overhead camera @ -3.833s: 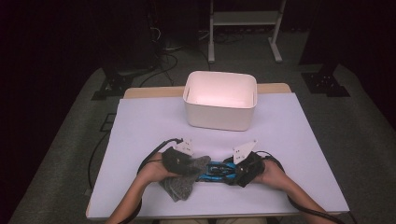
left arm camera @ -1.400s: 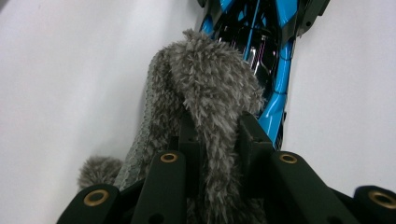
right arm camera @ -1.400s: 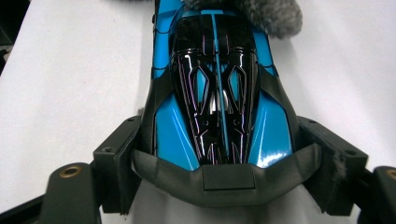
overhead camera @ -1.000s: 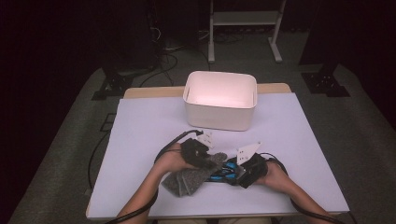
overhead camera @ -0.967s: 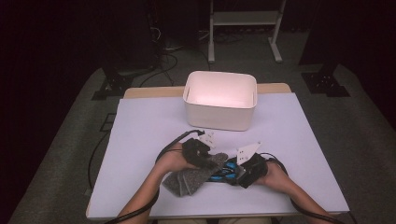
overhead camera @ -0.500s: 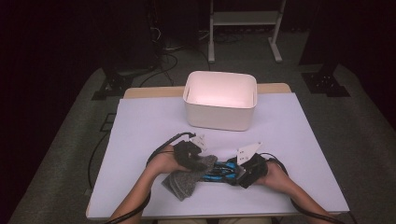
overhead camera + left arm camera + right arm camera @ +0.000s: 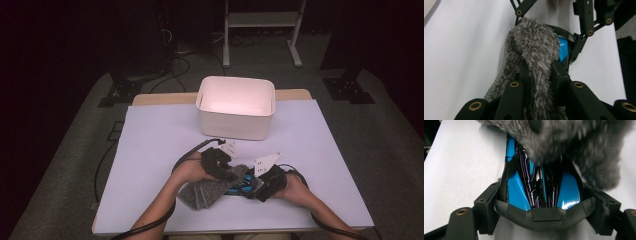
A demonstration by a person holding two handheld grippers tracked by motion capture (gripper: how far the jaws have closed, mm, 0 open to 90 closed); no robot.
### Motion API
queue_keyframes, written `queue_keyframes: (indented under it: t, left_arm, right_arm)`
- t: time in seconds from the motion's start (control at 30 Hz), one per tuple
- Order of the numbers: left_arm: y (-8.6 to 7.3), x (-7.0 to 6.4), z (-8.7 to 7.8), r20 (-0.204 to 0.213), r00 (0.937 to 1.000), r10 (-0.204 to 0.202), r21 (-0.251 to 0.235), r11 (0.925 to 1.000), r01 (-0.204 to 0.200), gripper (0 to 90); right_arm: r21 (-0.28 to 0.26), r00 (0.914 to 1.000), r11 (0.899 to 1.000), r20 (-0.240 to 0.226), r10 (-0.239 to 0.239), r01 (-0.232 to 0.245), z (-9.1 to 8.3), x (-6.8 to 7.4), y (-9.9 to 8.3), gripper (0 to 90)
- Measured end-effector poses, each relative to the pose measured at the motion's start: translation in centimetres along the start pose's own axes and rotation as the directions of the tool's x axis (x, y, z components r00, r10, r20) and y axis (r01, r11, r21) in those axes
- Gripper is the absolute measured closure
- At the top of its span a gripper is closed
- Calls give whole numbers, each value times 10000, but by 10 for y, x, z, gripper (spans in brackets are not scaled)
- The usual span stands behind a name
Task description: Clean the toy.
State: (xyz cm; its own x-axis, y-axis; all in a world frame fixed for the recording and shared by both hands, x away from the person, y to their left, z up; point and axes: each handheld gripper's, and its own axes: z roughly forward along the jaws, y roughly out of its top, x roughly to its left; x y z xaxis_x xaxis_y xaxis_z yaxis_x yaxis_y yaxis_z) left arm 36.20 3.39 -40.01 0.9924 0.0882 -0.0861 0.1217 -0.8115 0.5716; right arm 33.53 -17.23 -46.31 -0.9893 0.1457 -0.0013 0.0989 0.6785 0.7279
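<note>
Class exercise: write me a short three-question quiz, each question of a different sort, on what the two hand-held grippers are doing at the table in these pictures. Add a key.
1. True or false: the left hand-held gripper is shut on the grey fuzzy cloth.
2. What does the right hand-held gripper hold? A) a white bin B) a blue and black object C) a cable
3. Fill in: the white bin stands on the table on the ____ side of both hands, away from the person.

Key
1. True: its jaws pinch the cloth.
2. B: the blue and black object sits between its jaws, part covered by the cloth.
3. far
</note>
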Motion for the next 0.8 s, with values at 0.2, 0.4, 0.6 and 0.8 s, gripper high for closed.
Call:
queue_keyframes:
  t: [0.2,0.4,0.6,0.8]
  left_arm:
    - [-9,1,-6,-30,9998,-192,155,9997,193,749]
    - [-25,2,-13,-247,9983,-528,517,9972,540,745]
    - [-29,4,-15,-248,9974,-682,434,9967,692,746]
    - [-12,5,-9,-157,9992,-355,571,9977,363,746]
  right_arm:
    - [0,10000,10000,8,-52,52,0,0,0,227]
    - [-31,10000,10000,-35,26,-26,0,0,0,227]
    - [-59,10000,10000,-2,-37,37,0,0,-1,227]
    - [-105,10000,9999,-15,-35,35,0,0,-2,227]
